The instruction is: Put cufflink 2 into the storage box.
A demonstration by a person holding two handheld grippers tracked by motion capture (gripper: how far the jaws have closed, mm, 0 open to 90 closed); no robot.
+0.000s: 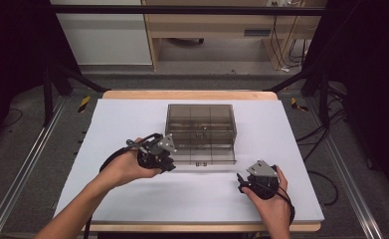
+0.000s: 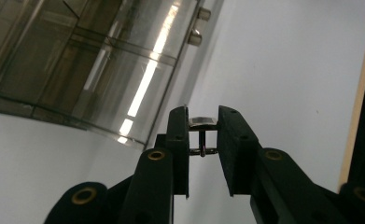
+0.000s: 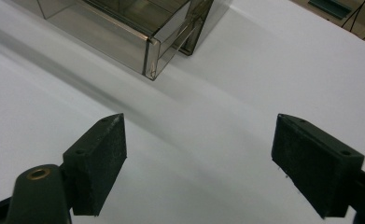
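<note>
A smoky clear plastic drawer box (image 1: 200, 124) stands in the middle of the white table (image 1: 132, 119), with its bottom drawer (image 1: 204, 155) pulled out toward me. My left gripper (image 1: 170, 165) hovers at the drawer's front left corner. In the left gripper view my left gripper (image 2: 203, 140) is shut on a small metal piece (image 2: 203, 123) with a flat top and a little loop under it, and the box wall (image 2: 91, 70) is just beyond. My right gripper (image 1: 241, 181) rests right of centre near the front, and my right gripper (image 3: 199, 163) stands open over bare table.
The box's drawer corner (image 3: 148, 46) lies ahead and left of the right gripper's jaws. The table's wooden edge (image 1: 187, 94) runs along the back, with dark frame posts and cables on the floor at both sides.
</note>
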